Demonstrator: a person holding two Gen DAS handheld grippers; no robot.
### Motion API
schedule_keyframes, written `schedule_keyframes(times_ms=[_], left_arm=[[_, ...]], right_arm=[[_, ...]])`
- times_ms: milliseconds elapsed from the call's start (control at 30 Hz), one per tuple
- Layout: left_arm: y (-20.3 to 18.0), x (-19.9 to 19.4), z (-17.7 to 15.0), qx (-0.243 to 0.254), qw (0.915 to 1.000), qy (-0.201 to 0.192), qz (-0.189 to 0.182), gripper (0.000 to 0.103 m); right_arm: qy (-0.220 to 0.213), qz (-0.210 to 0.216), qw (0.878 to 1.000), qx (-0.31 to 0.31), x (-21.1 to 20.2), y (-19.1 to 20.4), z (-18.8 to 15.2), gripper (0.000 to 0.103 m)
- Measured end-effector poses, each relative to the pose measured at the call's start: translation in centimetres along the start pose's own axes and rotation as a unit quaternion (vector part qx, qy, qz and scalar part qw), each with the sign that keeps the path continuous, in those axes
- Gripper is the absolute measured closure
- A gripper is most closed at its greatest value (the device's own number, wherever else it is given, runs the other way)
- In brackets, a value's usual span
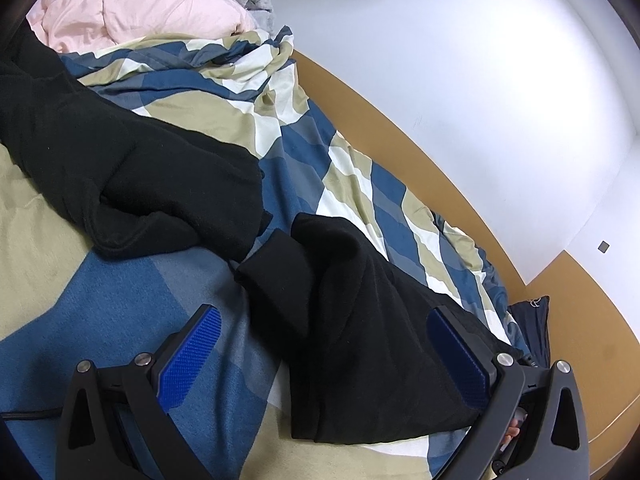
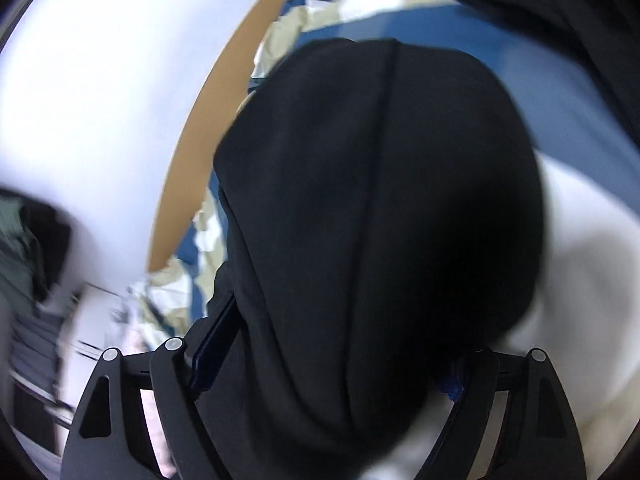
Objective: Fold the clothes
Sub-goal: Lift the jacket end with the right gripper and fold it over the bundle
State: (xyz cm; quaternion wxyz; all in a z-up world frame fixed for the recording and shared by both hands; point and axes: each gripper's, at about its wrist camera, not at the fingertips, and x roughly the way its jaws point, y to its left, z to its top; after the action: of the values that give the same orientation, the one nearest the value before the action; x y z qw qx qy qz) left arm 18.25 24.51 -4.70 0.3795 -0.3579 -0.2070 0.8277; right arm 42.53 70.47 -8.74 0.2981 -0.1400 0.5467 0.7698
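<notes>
Left hand-held gripper (image 1: 324, 340) spread over black garment (image 1: 360, 320) on the bed (image 1: 120, 300); right hand-held gripper (image 2: 332, 360) smothered in black cloth, grip unclear.

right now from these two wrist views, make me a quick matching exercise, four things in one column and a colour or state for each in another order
Things:
1. left gripper
2. right gripper
3. padded jacket
4. bedding

Colour or state:
a. pale pink, heaped at the far end
b. blue, beige and white blocks
c. open, pads apart
d. black garment bunched between its fingers

Pairs: 1-c, 2-d, 3-a, 4-b
</notes>
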Motion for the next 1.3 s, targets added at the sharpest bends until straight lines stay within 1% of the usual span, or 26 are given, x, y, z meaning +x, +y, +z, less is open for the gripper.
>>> schedule_keyframes(times_ms=[33,100,133,200,267,367,433,467,500,533,567,600,633,700,733,767,800,967,1033,1067,1100,1133,1167,1200,1267,1300], left_arm=[[0.0,0.0,0.1,-0.001,1.0,-0.001,0.0,0.0],[0.1,0.0,0.2,-0.005,1.0,-0.001,-0.002,0.0],[0.1,-0.1,0.3,-0.008,1.0,-0.003,-0.003,0.0],[0.3,-0.4,0.5,-0.012,0.9999,-0.008,-0.003,0.0],[0.4,-0.9,0.7,-0.016,0.9998,-0.015,-0.003,0.0],[0.8,-1.8,1.1,-0.022,0.9993,-0.029,0.001,0.0],[1.3,-2.5,1.4,-0.032,0.9987,-0.04,0.006,0.0],[1.6,-2.9,1.7,-0.04,0.9981,-0.045,0.009,0.0],[2.0,-3.3,1.9,-0.048,0.9975,-0.051,0.012,0.0],[2.5,-3.7,2.1,-0.057,0.9966,-0.057,0.016,0.0],[2.8,-4.0,2.3,-0.064,0.9959,-0.062,0.019,0.0],[3.1,-4.3,2.4,-0.069,0.9952,-0.065,0.022,0.0],[3.5,-4.6,2.6,-0.074,0.9946,-0.068,0.025,0.0],[4.1,-4.9,2.7,-0.083,0.9936,-0.071,0.029,0.0],[4.4,-5.0,2.8,-0.085,0.9934,-0.071,0.031,0.0],[4.6,-5.1,2.8,-0.086,0.9933,-0.07,0.032,0.0],[4.7,-5.1,2.8,-0.086,0.9934,-0.068,0.033,0.0],[4.7,-4.9,2.9,-0.081,0.9945,-0.06,0.028,0.0],[4.5,-4.8,2.9,-0.081,0.9944,-0.062,0.027,0.0],[4.5,-4.8,2.9,-0.082,0.9944,-0.061,0.025,0.0],[4.4,-4.7,2.9,-0.083,0.9944,-0.059,0.024,0.0],[4.3,-4.5,2.9,-0.085,0.9945,-0.057,0.023,0.0],[4.2,-4.5,2.9,-0.085,0.9945,-0.056,0.023,0.0],[4.1,-4.4,2.9,-0.085,0.9946,-0.056,0.023,0.0],[3.6,-4.2,2.7,-0.077,0.9951,-0.055,0.029,0.0],[3.3,-4.1,2.5,-0.07,0.9955,-0.054,0.035,0.0]], right_arm=[[-0.005,0.0,1.0,-0.017,0.2,0.5,0.1,0.039],[-0.012,0.005,0.999,-0.045,0.3,1.4,0.0,0.07],[-0.017,0.003,0.998,-0.057,0.0,1.8,0.0,0.076],[-0.032,-0.008,0.996,-0.089,-0.9,3.3,-0.1,0.082],[-0.053,-0.029,0.987,-0.147,-2.1,6.1,-0.3,0.084],[-0.093,-0.055,0.955,-0.274,-3.7,11.9,-2.3,0.085],[-0.116,-0.063,0.919,-0.371,-4.2,16.1,-5.2,0.085],[-0.127,-0.066,0.896,-0.42,-4.4,18.3,-6.8,0.085],[-0.135,-0.068,0.869,-0.471,-4.4,20.2,-8.9,0.085],[-0.142,-0.07,0.837,-0.524,-4.2,21.9,-11.3,0.085],[-0.144,-0.068,0.799,-0.58,-3.9,23.4,-14.1,0.085],[-0.141,-0.065,0.756,-0.636,-3.4,24.6,-17.3,0.085],[-0.134,-0.06,0.719,-0.679,-2.9,25.3,-19.7,0.085],[-0.089,-0.042,0.664,-0.741,-1.3,25.2,-23.9,0.085],[-0.061,-0.04,0.642,-0.763,-0.3,24.8,-25.9,0.085],[-0.031,-0.045,0.624,-0.779,0.8,24.2,-27.7,0.085],[-0.013,-0.051,0.612,-0.789,1.7,23.6,-29.1,0.084],[0.014,-0.089,0.576,-0.812,4.7,21.6,-32.9,0.075],[0.019,-0.087,0.573,-0.815,4.1,21.8,-32.6,0.064],[0.025,-0.075,0.577,-0.813,3.3,21.8,-32.1,0.059],[0.029,-0.057,0.584,-0.809,2.2,21.7,-31.4,0.046],[0.033,-0.04,0.591,-0.805,1.2,21.7,-30.7,0.02],[0.036,-0.022,0.597,-0.801,0.1,21.6,-30.1,0.006],[0.04,-0.005,0.603,-0.797,-1.0,21.5,-29.4,0.0],[0.047,0.03,0.614,-0.787,-3.1,21.4,-28.1,0.0],[0.044,0.043,0.624,-0.779,-4.0,21.3,-27.2,0.0]])
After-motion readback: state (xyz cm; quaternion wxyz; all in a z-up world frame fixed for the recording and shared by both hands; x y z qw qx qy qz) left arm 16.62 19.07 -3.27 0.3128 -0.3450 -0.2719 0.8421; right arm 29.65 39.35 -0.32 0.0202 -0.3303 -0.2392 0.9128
